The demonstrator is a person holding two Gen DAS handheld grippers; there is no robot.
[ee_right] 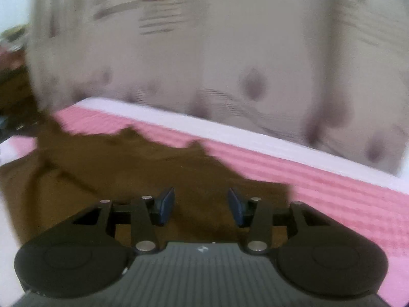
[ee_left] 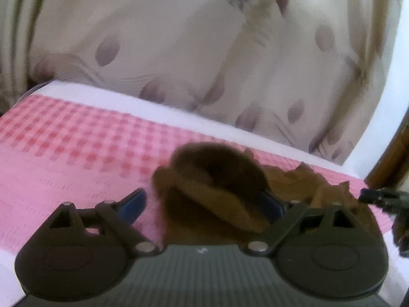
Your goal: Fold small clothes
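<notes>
Brown garment point(ee_left: 209, 192) fills the middle of the left wrist view, bunched into a soft roll on a pink checked cloth point(ee_left: 76, 138). The left gripper point(ee_left: 207, 204) stands with its fingers spread wide; the left blue pad point(ee_left: 133, 204) is bare over the cloth, while the right pad point(ee_left: 274, 204) is mostly hidden behind the roll. The roll lies between the fingers and against the right one, but no squeeze shows. More of the garment trails flat to the right, toward a dark piece of the right gripper point(ee_left: 383, 199) at the picture's edge. Behind the cloth runs a white edge point(ee_left: 158, 107), and beyond it hangs a cream curtain point(ee_left: 204, 51) with dull purple spots.

Seen from the right wrist, everything is blurred. The right gripper point(ee_right: 202, 206) has its fingers about half apart, both blue pads point(ee_right: 167, 204) clear, nothing between them. Below and ahead of them the garment point(ee_right: 115, 166) lies spread flat, reaching to the left of the picture, with a ragged far edge on the pink cloth point(ee_right: 332, 186). The white edge point(ee_right: 230, 130) and the spotted curtain point(ee_right: 204, 64) lie behind.
</notes>
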